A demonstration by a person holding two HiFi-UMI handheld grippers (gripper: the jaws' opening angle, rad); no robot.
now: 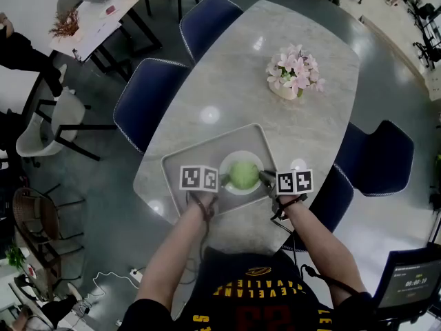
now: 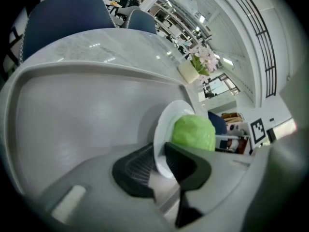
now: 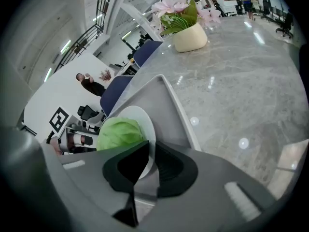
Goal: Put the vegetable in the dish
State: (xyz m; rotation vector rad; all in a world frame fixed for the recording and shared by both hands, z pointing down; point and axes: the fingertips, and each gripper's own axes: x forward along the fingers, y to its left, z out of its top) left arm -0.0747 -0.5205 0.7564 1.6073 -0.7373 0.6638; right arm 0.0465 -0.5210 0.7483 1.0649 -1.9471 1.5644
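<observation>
A round green cabbage (image 1: 244, 174) sits in a white dish (image 1: 241, 191), which rests on a grey tray (image 1: 200, 156) on the marble table. My left gripper (image 1: 224, 178) is at the dish's left rim. In the left gripper view the rim of the dish (image 2: 166, 124) lies between the jaws of the gripper (image 2: 161, 166), which stand slightly apart around it without clamping, with the cabbage (image 2: 194, 132) just beyond. My right gripper (image 1: 264, 178) is at the right rim. In the right gripper view this gripper (image 3: 150, 161) is shut on the dish (image 3: 140, 117) beside the cabbage (image 3: 119, 133).
A pot of pink flowers (image 1: 293, 74) stands farther back on the table. Dark blue chairs (image 1: 148, 98) line the left side, and another (image 1: 377, 156) is at the right. The tray's raised rim (image 3: 169, 98) surrounds the dish, and the table's near edge is close to my hands.
</observation>
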